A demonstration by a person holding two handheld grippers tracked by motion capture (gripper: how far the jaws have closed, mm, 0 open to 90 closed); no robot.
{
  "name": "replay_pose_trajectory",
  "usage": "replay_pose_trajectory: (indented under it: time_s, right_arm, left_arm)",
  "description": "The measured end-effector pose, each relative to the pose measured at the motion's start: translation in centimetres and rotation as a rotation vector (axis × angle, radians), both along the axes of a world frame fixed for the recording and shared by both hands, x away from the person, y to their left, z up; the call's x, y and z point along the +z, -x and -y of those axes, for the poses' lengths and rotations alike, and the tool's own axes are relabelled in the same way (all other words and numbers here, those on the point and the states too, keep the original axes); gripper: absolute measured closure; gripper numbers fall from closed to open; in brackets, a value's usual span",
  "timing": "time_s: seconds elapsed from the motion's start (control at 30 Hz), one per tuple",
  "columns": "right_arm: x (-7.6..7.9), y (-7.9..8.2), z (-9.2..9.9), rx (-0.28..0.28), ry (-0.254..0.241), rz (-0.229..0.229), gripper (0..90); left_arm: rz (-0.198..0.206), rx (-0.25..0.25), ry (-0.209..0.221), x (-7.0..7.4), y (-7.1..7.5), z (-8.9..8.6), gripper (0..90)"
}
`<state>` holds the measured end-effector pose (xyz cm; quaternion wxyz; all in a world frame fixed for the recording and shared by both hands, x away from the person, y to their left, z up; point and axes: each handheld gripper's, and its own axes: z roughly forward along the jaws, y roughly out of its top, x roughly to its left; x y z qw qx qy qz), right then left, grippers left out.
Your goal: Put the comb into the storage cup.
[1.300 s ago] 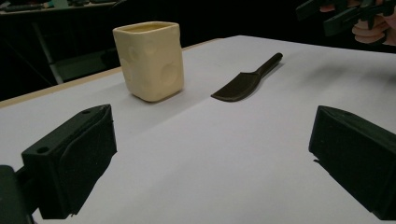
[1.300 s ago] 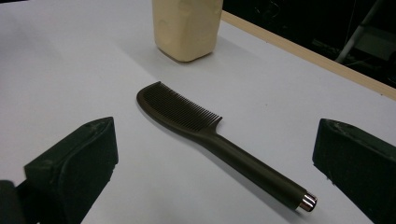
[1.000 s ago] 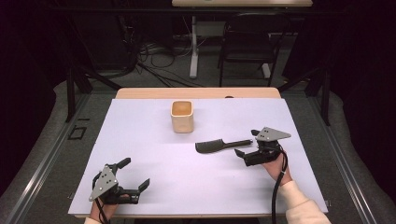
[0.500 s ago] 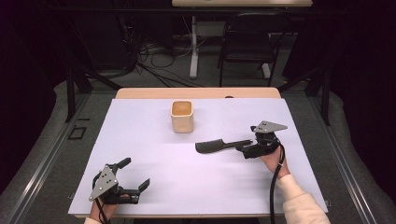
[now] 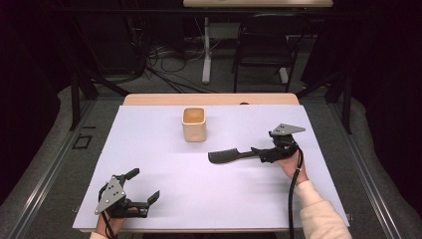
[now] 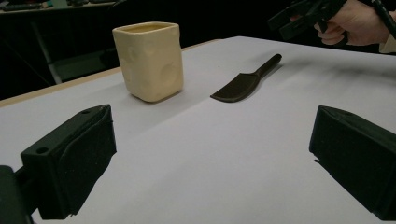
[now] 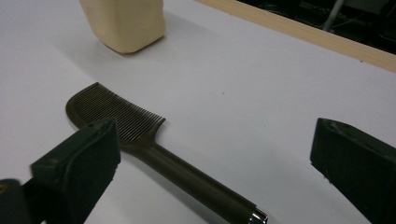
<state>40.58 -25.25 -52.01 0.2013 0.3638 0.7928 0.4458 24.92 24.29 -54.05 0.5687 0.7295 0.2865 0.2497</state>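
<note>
A dark comb (image 5: pixel 229 156) lies flat on the white table sheet (image 5: pixel 164 154), teeth end to the left, handle to the right. My right gripper (image 5: pixel 260 153) hangs open over the handle end. In the right gripper view the comb (image 7: pixel 154 149) lies between the wide-apart jaws of the right gripper (image 7: pixel 215 163), close to the left jaw. My left gripper (image 5: pixel 144 185) rests open near the front left edge, holding nothing. The left gripper view looks past the left gripper (image 6: pixel 210 163) to the comb (image 6: pixel 243 84) and to the right gripper (image 6: pixel 303 16) beyond.
A cream square cup (image 5: pixel 194 124) stands upright behind the comb, also seen as the cup (image 6: pixel 149 60) and the cup (image 7: pixel 123 21). The table's wooden far edge (image 5: pixel 209 99) borders the sheet. A black chair (image 5: pixel 263 45) and cables sit beyond.
My right gripper has moved left and a little farther back, so its jaws now straddle the comb's handle. The comb, the cup and the left gripper have not moved.
</note>
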Motion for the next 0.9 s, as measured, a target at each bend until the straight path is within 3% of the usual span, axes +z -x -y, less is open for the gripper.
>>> replay_pose_trajectory:
  time_s: [0.07,0.13,0.3,0.33,0.47,0.53,0.63,0.9]
  right_arm:
    - [-0.2,-0.4,-0.1,-0.011,0.013,-0.002,15.0]
    - [-0.4,-0.6,-0.2,-0.01,0.038,-0.007,19.7]
    - [-0.8,-1.0,-0.2,-0.021,0.068,-0.011,44.6]
    - [-0.8,-1.0,-0.2,-0.021,0.068,-0.011,44.6]
    - [-0.9,-1.3,0.0,-0.06,0.108,-0.024,70.7]
    - [-1.0,-1.3,-0.1,-0.063,0.114,-0.027,75.0]
    - [-1.2,-1.5,-0.3,-0.068,0.166,-0.036,86.1]
    - [-1.8,-1.7,-0.5,-0.085,0.238,-0.062,90.0]
  left_arm:
    - [-0.004,-0.003,-0.001,0.0,0.0,0.0,0.4]
    - [-0.003,-0.003,-0.002,0.0,0.0,0.0,0.4]
    - [-0.001,-0.001,0.001,0.0,0.0,0.0,0.5]
    - [-0.001,-0.001,0.001,0.0,0.0,0.0,0.5]
    - [-0.001,-0.002,-0.001,0.0,0.0,0.0,0.5]
    - [0.001,0.001,-0.001,0.0,0.0,0.0,0.5]
    - [0.001,0.002,-0.001,0.0,0.1,-0.1,0.5]
    - [0.001,0.0,-0.001,0.1,0.1,-0.1,0.6]
